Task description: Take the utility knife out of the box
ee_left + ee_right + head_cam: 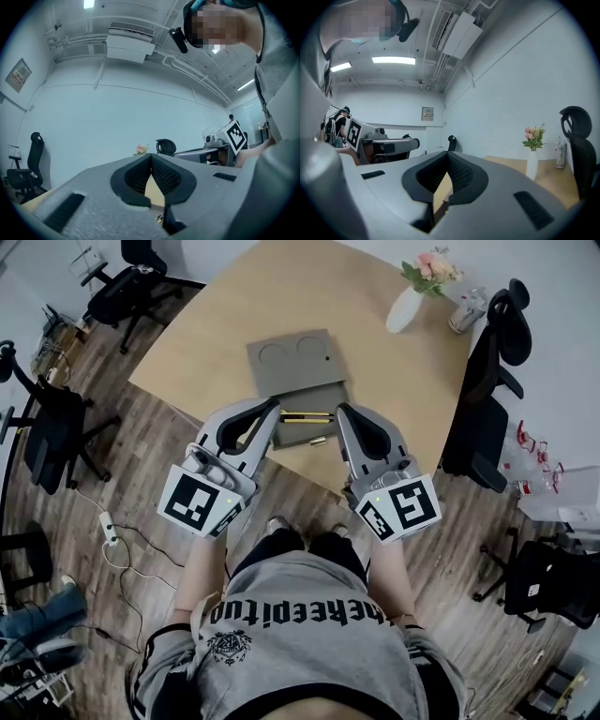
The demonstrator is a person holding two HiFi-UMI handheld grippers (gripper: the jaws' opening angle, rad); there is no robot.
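Both grippers are up at the near edge of the table [206,343], pointing in level, one on either side of the open box [323,395]. The left gripper [273,410] has its jaws pressed together with nothing between them. The right gripper [343,412] is the same: closed and empty.

And there's the knife [306,416], the yellow one, lying crosswise in the box right between the two sets of tips. One end sits just off the left gripper's nose, the other just off the right's. The lid [292,356] is flipped back beyond it, out of the way, so the box is open and the knife is not yet touched.

So, the pick. To my eye, one gripper has to part its jaws first, because neither can take anything while closed like this. The knife is long and thin and lies flat. I'd want the jaws across its narrow width near the middle, with the pads on the two long sides. Poking at an end would likely make it swing.

The box wall is close by, so tip the nose down over it rather than coming in level. Then lift straight up. The other gripper could steady the box in case it rises too.
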